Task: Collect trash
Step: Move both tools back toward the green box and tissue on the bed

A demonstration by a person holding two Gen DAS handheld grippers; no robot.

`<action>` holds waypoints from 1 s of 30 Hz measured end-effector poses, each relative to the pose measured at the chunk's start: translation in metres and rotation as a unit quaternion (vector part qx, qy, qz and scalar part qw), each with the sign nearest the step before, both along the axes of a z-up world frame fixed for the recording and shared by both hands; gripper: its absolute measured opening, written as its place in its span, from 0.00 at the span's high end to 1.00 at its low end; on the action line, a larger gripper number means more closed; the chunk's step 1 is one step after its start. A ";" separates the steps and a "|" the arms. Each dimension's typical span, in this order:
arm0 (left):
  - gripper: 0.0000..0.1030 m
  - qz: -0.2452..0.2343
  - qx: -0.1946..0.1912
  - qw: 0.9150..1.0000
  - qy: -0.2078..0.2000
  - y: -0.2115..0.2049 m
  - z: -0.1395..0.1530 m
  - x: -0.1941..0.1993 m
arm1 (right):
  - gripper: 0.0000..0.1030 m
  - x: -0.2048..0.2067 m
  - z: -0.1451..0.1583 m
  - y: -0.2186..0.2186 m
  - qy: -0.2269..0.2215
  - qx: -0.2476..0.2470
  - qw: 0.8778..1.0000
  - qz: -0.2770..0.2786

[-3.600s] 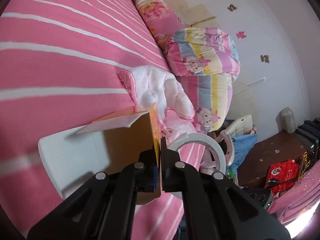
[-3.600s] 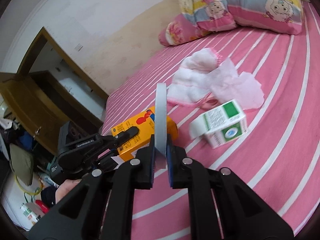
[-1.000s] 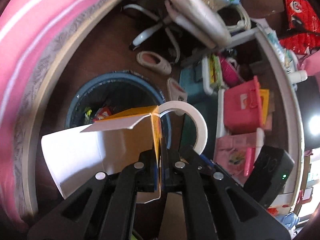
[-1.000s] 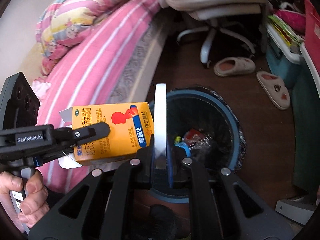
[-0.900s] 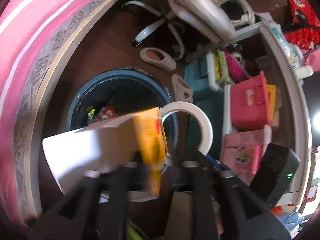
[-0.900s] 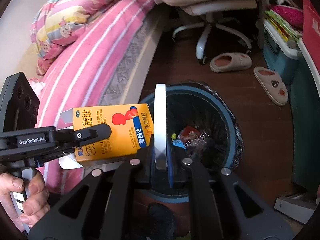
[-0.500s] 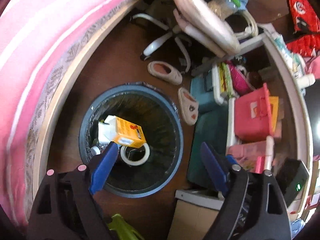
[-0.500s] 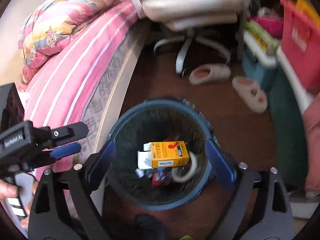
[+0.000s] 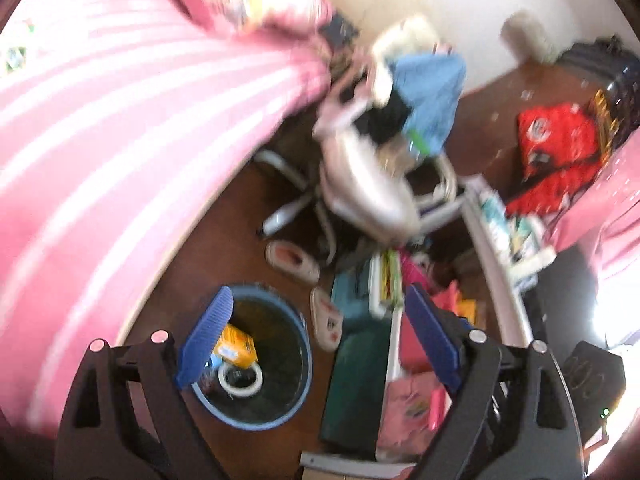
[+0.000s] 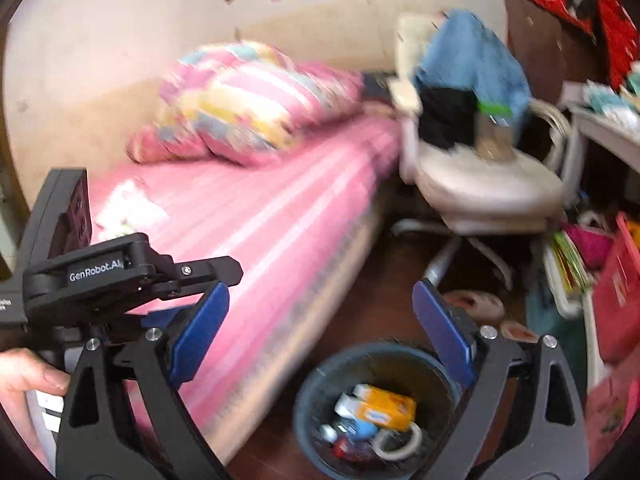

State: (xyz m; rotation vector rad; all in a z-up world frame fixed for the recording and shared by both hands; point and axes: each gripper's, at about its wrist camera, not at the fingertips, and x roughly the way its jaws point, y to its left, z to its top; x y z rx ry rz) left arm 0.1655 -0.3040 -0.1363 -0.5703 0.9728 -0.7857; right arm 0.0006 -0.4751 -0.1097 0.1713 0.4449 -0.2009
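Note:
A blue-rimmed bin (image 9: 256,424) stands on the dark floor beside the bed. Inside it lie an orange box (image 9: 238,346) and a white tape roll (image 9: 240,378) among other rubbish. My left gripper (image 9: 318,292) hangs above the bin, its jaws opening, with nothing between them. In the right wrist view the bin (image 10: 380,346) sits low in the picture, holding the orange box (image 10: 386,406) and tape roll (image 10: 396,444). My right gripper (image 10: 320,289) is open and empty above it. The left gripper's black housing (image 10: 100,276) shows at the left, held by a hand (image 10: 24,376).
The pink striped bed (image 10: 260,220) runs along the left, with pillows (image 10: 248,108) and a white cloth (image 10: 128,208) on it. A pale office chair (image 10: 488,184) piled with clothes stands beyond the bin. Slippers (image 9: 292,260), crates and a cluttered shelf (image 9: 500,240) crowd the right.
Both grippers opened and dropped the orange box and the tape roll into the bin. Both then rose and tilted up, so the bed, chair and wall came into view.

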 end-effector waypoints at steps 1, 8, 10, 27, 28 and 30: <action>0.16 0.013 -0.009 1.000 -0.008 0.018 0.010 0.002 | 0.11 0.007 0.007 0.009 -0.002 0.005 1.000 0.013; 0.15 0.100 -0.034 0.994 -0.039 0.133 0.045 0.023 | 0.11 0.066 0.043 0.066 -0.003 0.034 0.997 0.073; 0.15 0.119 -0.031 0.992 -0.037 0.158 0.042 0.030 | 0.11 0.090 0.047 0.085 0.003 0.032 0.996 0.087; 0.15 0.182 0.007 0.983 0.002 0.276 -0.049 0.169 | 0.11 0.298 -0.014 0.179 0.018 0.003 0.987 0.162; 0.15 0.181 0.014 0.983 0.003 0.276 -0.051 0.178 | 0.11 0.306 -0.017 0.179 0.018 0.004 0.986 0.165; 0.15 0.170 0.021 0.985 0.009 0.275 -0.058 0.198 | 0.11 0.328 -0.024 0.181 0.020 0.011 0.984 0.177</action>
